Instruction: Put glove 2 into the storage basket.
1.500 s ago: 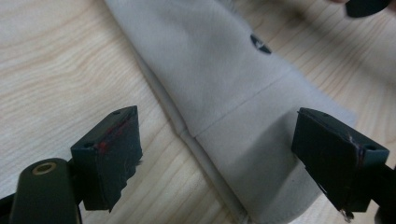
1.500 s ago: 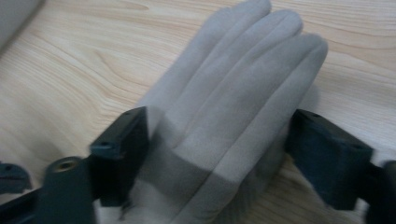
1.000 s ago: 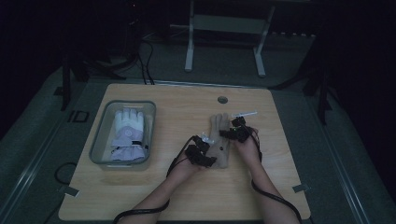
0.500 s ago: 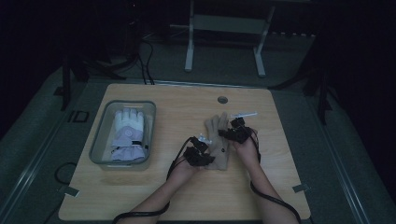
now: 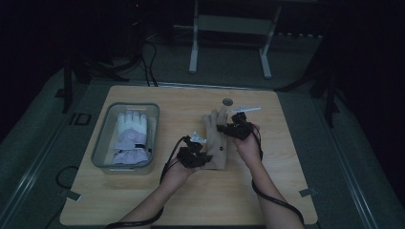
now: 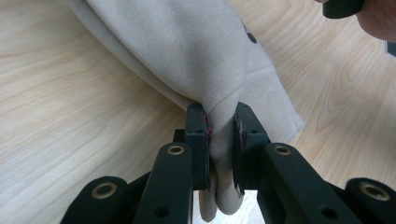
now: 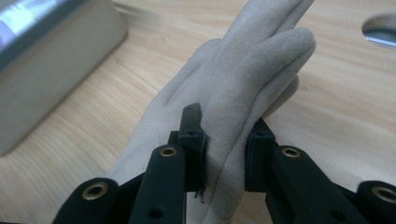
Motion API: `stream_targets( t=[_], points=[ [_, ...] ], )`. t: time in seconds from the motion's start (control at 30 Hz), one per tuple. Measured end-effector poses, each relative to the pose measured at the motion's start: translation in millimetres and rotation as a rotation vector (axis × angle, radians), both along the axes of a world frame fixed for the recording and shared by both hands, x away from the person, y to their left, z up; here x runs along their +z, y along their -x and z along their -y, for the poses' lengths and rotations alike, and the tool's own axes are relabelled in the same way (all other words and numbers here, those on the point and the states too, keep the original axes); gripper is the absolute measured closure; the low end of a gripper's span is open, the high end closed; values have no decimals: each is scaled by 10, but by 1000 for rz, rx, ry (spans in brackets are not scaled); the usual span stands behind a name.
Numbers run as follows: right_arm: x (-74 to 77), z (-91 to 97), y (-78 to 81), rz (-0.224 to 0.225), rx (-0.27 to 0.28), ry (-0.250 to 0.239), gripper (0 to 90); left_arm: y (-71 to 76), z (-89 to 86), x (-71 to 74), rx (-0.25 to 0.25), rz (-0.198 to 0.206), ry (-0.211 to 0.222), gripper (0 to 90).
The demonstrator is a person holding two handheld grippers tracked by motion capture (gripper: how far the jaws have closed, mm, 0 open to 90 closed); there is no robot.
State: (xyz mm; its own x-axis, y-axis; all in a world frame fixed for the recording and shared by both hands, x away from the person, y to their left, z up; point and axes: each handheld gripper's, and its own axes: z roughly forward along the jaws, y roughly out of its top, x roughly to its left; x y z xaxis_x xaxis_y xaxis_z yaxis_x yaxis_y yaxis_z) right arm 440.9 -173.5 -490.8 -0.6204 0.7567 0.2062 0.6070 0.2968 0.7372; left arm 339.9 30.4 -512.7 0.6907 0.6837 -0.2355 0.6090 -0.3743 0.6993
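A beige glove point(image 5: 218, 141) is held over the wooden table point(image 5: 267, 191), right of centre, fingers pointing away from the person. My left gripper point(image 5: 204, 156) is shut on a fold at the glove's near left edge; in the left gripper view the glove's fabric point(image 6: 187, 46) is pinched between the jaws of the left gripper point(image 6: 222, 140). My right gripper point(image 5: 225, 130) is shut on the glove near the base of its fingers, its jaws having just closed on it; the right gripper view shows the right gripper point(image 7: 226, 149) squeezing the glove point(image 7: 243, 70).
A clear plastic bin point(image 5: 101, 148) at the table's left holds a white glove point(image 5: 131, 133). A round hole point(image 5: 228, 101) sits in the tabletop beyond the beige glove. A metal stand point(image 5: 193, 52) rises behind the table's far edge.
Both grippers have closed on the beige glove and risen a little with it. The left hand has drawn slightly leftward.
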Motion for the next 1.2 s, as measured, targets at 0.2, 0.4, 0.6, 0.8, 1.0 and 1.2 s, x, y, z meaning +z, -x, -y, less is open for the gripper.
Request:
stream_targets(
  t=[0.2, 0.4, 0.6, 0.8, 1.0, 1.2],
  points=[
    [182, -147, -2, 21, 22, -10, 743, 33, -177, 148, 29, 14, 10, 799],
    [390, -373, -4, 49, 49, -7, 742, 64, -356, 277, 53, 34, 23, 799],
    [565, -619, -30, 71, 93, 14, 742, 108, -560, 403, 90, 53, 28, 799],
    [764, -901, -25, 103, 134, 20, 742, 149, -855, 563, 129, 74, 24, 799],
    [875, -1114, -22, 117, 159, 17, 743, 181, -1069, 645, 160, 76, 20, 799],
    [999, -1503, -36, 128, 214, 12, 742, 257, -1356, 738, 206, 87, 12, 799]
  ],
)
